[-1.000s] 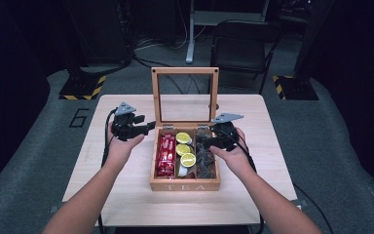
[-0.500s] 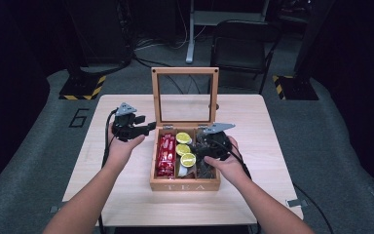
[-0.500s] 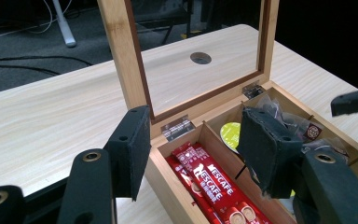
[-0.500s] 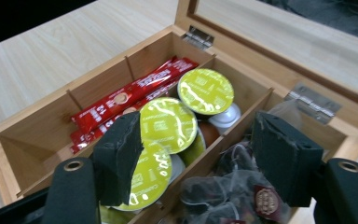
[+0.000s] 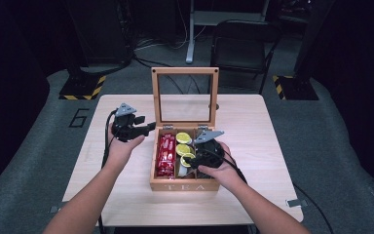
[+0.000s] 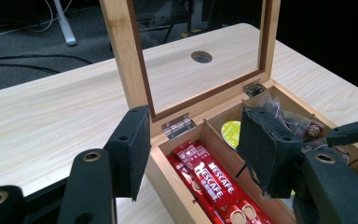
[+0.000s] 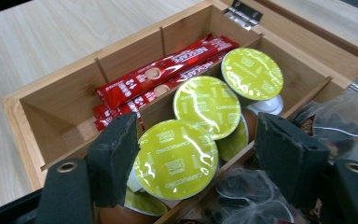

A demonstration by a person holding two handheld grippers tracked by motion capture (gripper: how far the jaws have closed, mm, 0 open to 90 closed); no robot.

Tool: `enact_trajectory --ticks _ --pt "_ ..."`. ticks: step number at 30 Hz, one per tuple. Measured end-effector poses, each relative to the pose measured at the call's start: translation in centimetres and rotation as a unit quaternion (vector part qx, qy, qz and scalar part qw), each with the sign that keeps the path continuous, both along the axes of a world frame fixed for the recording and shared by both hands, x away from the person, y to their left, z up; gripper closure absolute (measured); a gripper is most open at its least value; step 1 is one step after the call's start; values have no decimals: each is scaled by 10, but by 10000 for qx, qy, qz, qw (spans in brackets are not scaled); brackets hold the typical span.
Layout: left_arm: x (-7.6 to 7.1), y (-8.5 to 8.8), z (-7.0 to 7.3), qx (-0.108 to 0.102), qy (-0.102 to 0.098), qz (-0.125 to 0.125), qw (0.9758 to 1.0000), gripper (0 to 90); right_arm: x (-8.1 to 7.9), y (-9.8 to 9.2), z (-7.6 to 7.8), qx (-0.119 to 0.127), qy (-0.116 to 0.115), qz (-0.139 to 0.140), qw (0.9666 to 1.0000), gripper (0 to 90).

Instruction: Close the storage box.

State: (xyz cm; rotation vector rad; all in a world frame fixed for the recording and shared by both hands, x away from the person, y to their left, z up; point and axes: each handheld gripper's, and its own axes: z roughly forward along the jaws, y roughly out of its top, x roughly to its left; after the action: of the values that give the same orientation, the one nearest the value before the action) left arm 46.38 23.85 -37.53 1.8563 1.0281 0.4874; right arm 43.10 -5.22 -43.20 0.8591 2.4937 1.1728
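Observation:
A wooden tea box [image 5: 185,186] stands mid-table with its glass lid [image 5: 156,97] upright. Its left compartment holds red Nescafe sticks [image 7: 168,67], the middle one green-lidded capsules [image 7: 207,105], the right one clear tea-bag packets [image 7: 345,116]. My right gripper [image 7: 198,163] reaches down into the box from the right. Its jaws have just been opening and stand apart around the nearest capsule [image 7: 175,158], with the right pad clear of it. My left gripper [image 5: 148,127] hovers by the box's back left corner, open, nothing between its pads [image 6: 130,149].
The light wooden table [image 5: 272,146] has bare room on both sides of the box and a round cable hole [image 6: 201,57] behind the lid. A black chair [image 5: 243,44] and stand legs sit on the dark floor beyond the far edge.
My right gripper has moved left and down, from the box's right side to over the capsules. The left gripper has kept still.

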Motion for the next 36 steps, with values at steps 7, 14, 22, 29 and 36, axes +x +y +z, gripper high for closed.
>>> enact_trajectory --ticks 7,14,22,29,36 --pt "0 2 1 -32 -38 40 10000 437 -1 3 -4 -74 -8 90 9999 293" --pt "0 3 1 -23 -33 41 10000 437 -3 11 -8 -210 -12 178 9996 287" --pt "-1 3 1 -27 -16 35 10000 437 -2 19 -15 -405 -39 195 9990 286" --pt "-2 4 -1 -23 -1 33 10000 437 1 20 -18 -516 28 178 9985 287" --pt "-2 4 -1 -30 -5 23 10000 437 2 22 -21 -573 53 213 9981 325"
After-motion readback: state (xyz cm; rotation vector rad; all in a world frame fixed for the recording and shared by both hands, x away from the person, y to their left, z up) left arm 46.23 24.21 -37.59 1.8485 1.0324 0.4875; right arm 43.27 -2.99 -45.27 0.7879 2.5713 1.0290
